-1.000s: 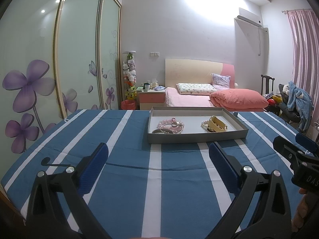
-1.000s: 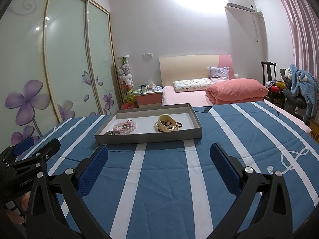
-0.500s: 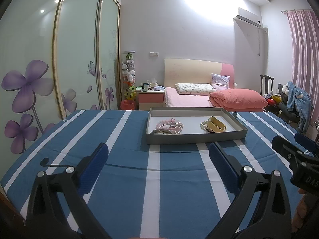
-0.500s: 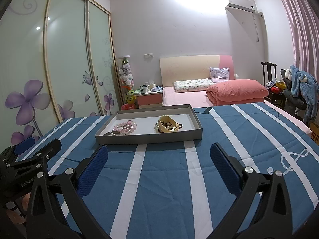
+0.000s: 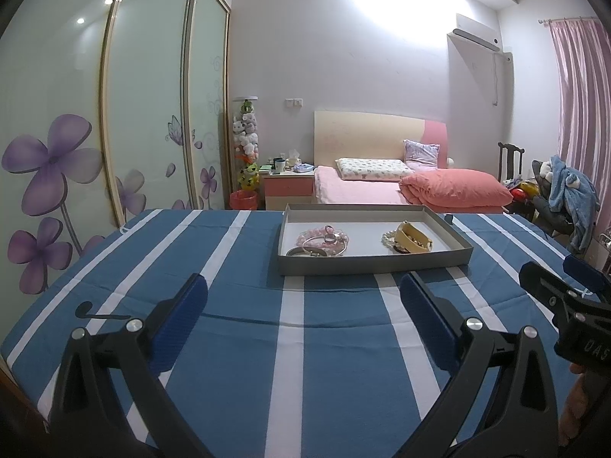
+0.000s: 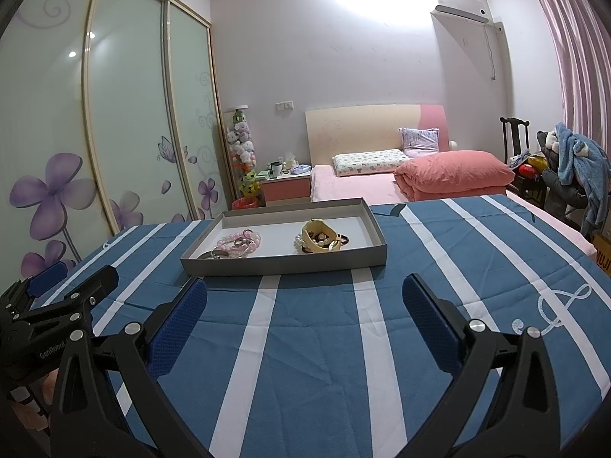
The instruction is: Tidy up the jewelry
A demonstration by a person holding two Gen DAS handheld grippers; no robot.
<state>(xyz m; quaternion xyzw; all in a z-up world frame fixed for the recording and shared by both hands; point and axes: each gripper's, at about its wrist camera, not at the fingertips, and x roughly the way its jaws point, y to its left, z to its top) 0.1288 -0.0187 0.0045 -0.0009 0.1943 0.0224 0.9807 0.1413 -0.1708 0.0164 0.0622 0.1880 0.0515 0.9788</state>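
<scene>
A grey tray (image 5: 374, 263) (image 6: 284, 266) sits on the blue striped table. Inside at the left lie pink bead bracelets with metal bangles (image 5: 324, 242) (image 6: 236, 244). Inside at the right is a small tan pouch with pearls and beads (image 5: 408, 242) (image 6: 320, 240). My left gripper (image 5: 303, 286) is open and empty, well short of the tray. My right gripper (image 6: 305, 290) is open and empty, also short of the tray. Each gripper shows at the edge of the other's view: the right one (image 5: 565, 290), the left one (image 6: 72, 286).
The table is covered by a blue cloth with white stripes (image 5: 290, 343) (image 6: 362, 343). Behind it stand a pink bed (image 5: 401, 187), a nightstand (image 5: 288, 187) and a wardrobe with flower doors (image 5: 114, 114). A chair with clothes (image 5: 565, 194) is at the right.
Both views shifted only slightly; the tray sits marginally lower and closer in the left wrist view. Both grippers stay open and empty.
</scene>
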